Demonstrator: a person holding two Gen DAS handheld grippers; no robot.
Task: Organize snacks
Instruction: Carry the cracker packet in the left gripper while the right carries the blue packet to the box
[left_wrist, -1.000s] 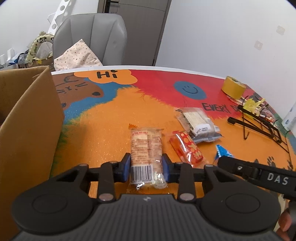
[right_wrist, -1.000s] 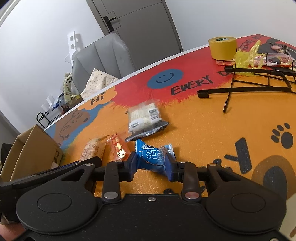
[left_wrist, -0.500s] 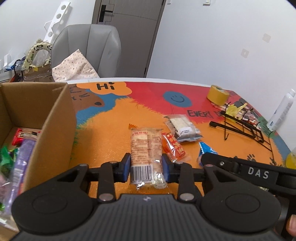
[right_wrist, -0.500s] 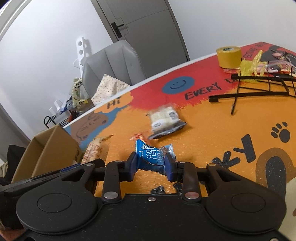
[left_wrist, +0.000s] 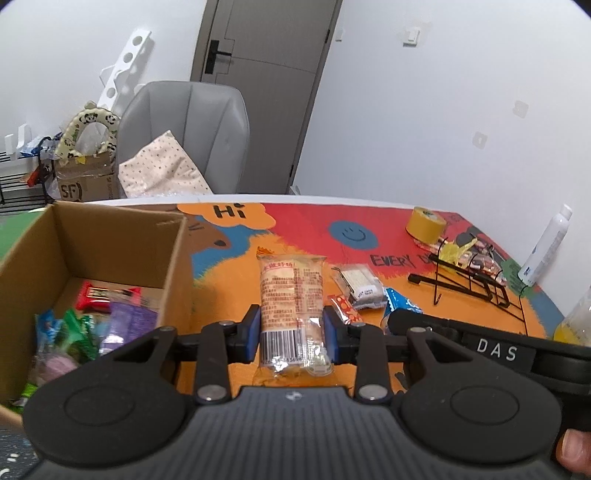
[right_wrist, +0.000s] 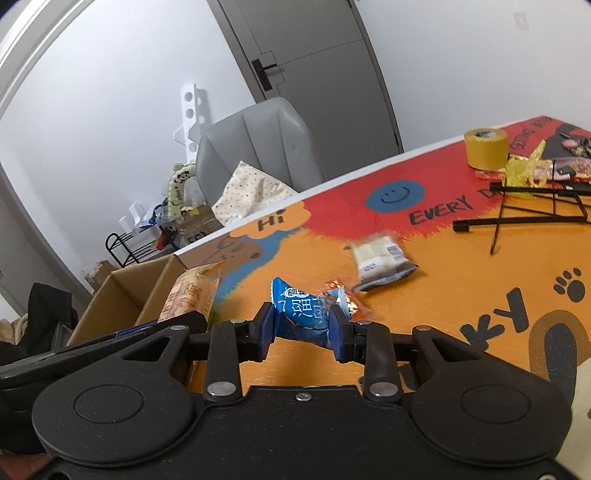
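Inside cardboard box (left_wrist: 110, 236), left wrist alone shows snacks (left_wrist: 92, 317).

Both snacks go up — off the table

The left gripper (left_wrist: 291, 328) lifted its cracker pack (left_wrist: 291, 295) beside the box (left_wrist: 110, 236); the right gripper (right_wrist: 302, 328) raised its blue candy (right_wrist: 303, 310).

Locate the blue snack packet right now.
The blue snack packet is clamped in the right gripper, raised above the orange mat, with the small orange-red packet just beyond it.
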